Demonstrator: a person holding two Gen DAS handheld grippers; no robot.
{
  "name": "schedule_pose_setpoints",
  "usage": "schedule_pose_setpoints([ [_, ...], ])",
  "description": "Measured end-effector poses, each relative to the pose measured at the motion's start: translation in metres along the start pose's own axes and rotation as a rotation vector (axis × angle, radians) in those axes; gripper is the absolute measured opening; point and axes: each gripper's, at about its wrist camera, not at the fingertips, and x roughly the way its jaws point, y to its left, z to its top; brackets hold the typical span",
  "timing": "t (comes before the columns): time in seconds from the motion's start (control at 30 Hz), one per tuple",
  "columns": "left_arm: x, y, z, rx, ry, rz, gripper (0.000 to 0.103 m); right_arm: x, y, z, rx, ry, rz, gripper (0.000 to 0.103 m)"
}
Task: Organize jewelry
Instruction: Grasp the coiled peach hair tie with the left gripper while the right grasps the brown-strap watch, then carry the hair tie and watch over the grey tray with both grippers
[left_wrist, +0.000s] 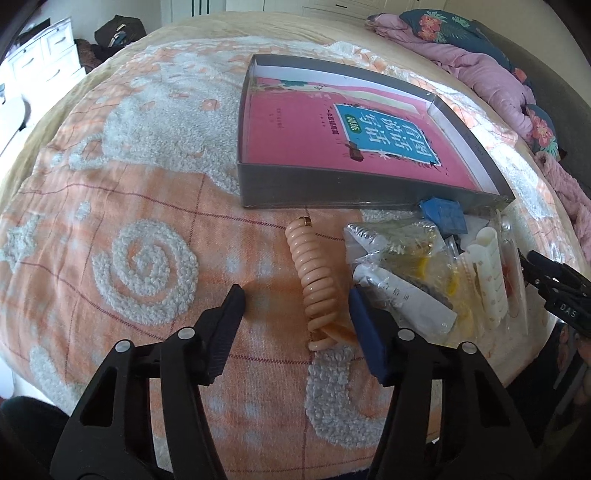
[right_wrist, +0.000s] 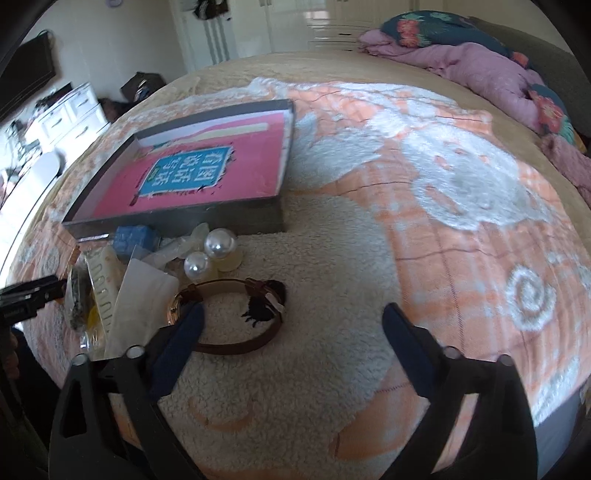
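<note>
A peach spiral coil band (left_wrist: 317, 280) with a gold ring at its far end lies on the bedspread between the fingers of my left gripper (left_wrist: 295, 299). The jaws stand open; the coil is close to the blue pad (left_wrist: 364, 325) and well apart from the black one. My right gripper (right_wrist: 295, 312) is open over a brown-strapped watch (right_wrist: 240, 317). Its left fingertip (right_wrist: 192, 321) covers the watch face, and the right finger is far off the strap. A shallow grey box (left_wrist: 332, 190) with a pink book in it sits beyond.
Beside the coil is a pile of clear plastic bags (left_wrist: 406, 258), a white clip (left_wrist: 487, 273) and a small blue box (left_wrist: 443, 216). Two large pearls (right_wrist: 210, 251) sit near the watch. A pink quilt (right_wrist: 480, 66) is bunched at the back right. Drawers (right_wrist: 70, 114) stand at left.
</note>
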Motion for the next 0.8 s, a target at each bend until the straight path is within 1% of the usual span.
schedule_pose_setpoints([
  [0.07, 0.004, -0.002, 0.002, 0.011, 0.002, 0.018, 0.042, 0.012, 0.002, 0.001, -0.034, 0.034, 0.010, 0.065],
  [0.1, 0.005, -0.003, 0.003, 0.016, 0.002, 0.024, 0.040, 0.016, 0.003, 0.002, -0.045, 0.038, 0.012, 0.062],
  [0.2, 0.008, -0.005, 0.006, 0.028, -0.005, 0.046, 0.031, 0.020, 0.007, 0.002, -0.087, 0.035, 0.011, 0.055],
  [0.23, 0.008, -0.006, 0.007, 0.038, -0.012, 0.051, 0.021, 0.022, 0.007, 0.003, -0.101, 0.031, 0.012, 0.053],
  [0.27, 0.008, -0.007, 0.008, 0.046, -0.018, 0.051, 0.013, 0.024, 0.007, 0.002, -0.113, 0.028, 0.013, 0.049],
  [0.37, 0.007, -0.009, 0.010, 0.064, -0.029, 0.059, 0.012, 0.026, 0.005, 0.001, -0.129, 0.018, 0.026, 0.041],
  [0.4, 0.007, -0.010, 0.011, 0.067, -0.031, 0.059, 0.011, 0.025, 0.004, 0.001, -0.131, 0.013, 0.035, 0.035],
  [0.43, 0.006, -0.009, 0.010, 0.068, -0.034, 0.056, 0.011, 0.024, 0.004, 0.000, -0.139, 0.008, 0.038, 0.032],
  [0.5, 0.002, -0.010, 0.012, 0.059, -0.045, 0.040, 0.011, 0.021, 0.002, -0.003, -0.138, 0.003, 0.053, 0.019],
  [0.67, -0.019, -0.008, 0.015, 0.050, -0.104, 0.028, 0.011, 0.012, -0.008, -0.007, -0.103, -0.018, 0.093, 0.015],
  [0.8, -0.032, 0.002, 0.017, 0.019, -0.129, 0.011, 0.011, 0.001, -0.011, -0.009, -0.091, -0.044, 0.098, 0.013],
])
